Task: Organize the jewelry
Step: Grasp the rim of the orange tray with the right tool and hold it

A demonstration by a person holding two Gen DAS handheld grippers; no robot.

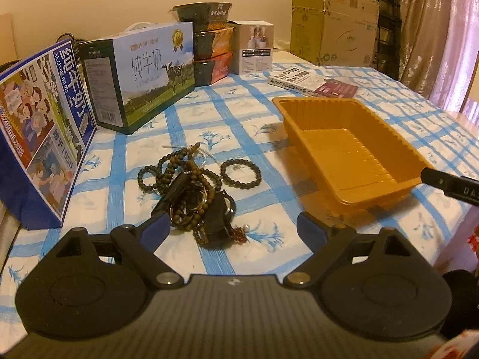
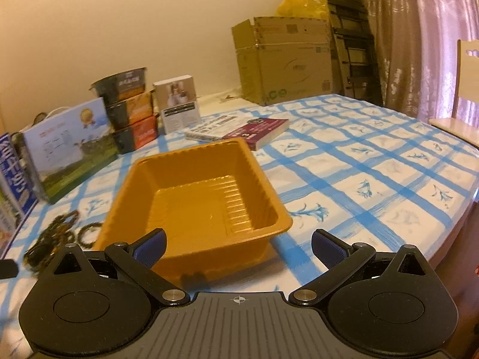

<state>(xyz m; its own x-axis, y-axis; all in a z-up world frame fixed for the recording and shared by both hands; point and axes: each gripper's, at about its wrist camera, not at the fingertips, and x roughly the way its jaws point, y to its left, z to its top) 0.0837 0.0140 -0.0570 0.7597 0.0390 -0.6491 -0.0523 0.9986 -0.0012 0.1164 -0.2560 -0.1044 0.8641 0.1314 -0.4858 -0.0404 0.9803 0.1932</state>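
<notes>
A tangled pile of dark beaded bracelets and a watch (image 1: pixel 191 197) lies on the blue-checked tablecloth, just ahead of my left gripper (image 1: pixel 233 227), which is open and empty. One separate bead bracelet (image 1: pixel 241 173) lies to the pile's right. An empty orange plastic tray (image 1: pixel 344 149) sits to the right of the jewelry. In the right wrist view the tray (image 2: pixel 197 197) is directly ahead of my right gripper (image 2: pixel 239 246), which is open and empty. The jewelry (image 2: pixel 57 233) shows at its left.
Milk cartons (image 1: pixel 143 71) and stacked food boxes (image 1: pixel 209 45) stand along the table's left and back. A book (image 2: pixel 239 131) lies behind the tray. Cardboard boxes (image 2: pixel 284 59) stand by the wall. A chair (image 2: pixel 461 104) is at the right edge.
</notes>
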